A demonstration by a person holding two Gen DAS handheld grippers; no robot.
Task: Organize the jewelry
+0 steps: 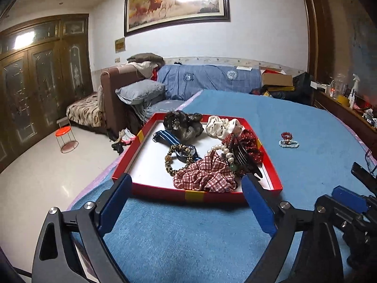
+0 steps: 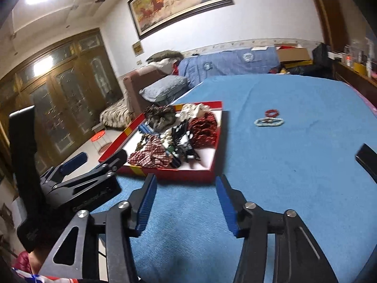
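White walls, framed horse painting (image 1: 176, 2), dark wooden wardrobe (image 1: 42, 75), possibly tiled floor (image 1: 47, 172)

A matt blue cloth with a rough weave covers the table (image 1: 306, 122). The red tray (image 1: 271, 186) looks like smooth card, its floor plain white. In it lie a checked cloth scrunchie (image 1: 205, 174), a string of glossy pearl beads (image 1: 222, 149) and a shiny dark plastic comb (image 1: 245, 160). The fingers (image 2: 146, 202) carry ribbed blue pads on matt black arms with bright metal rivets.
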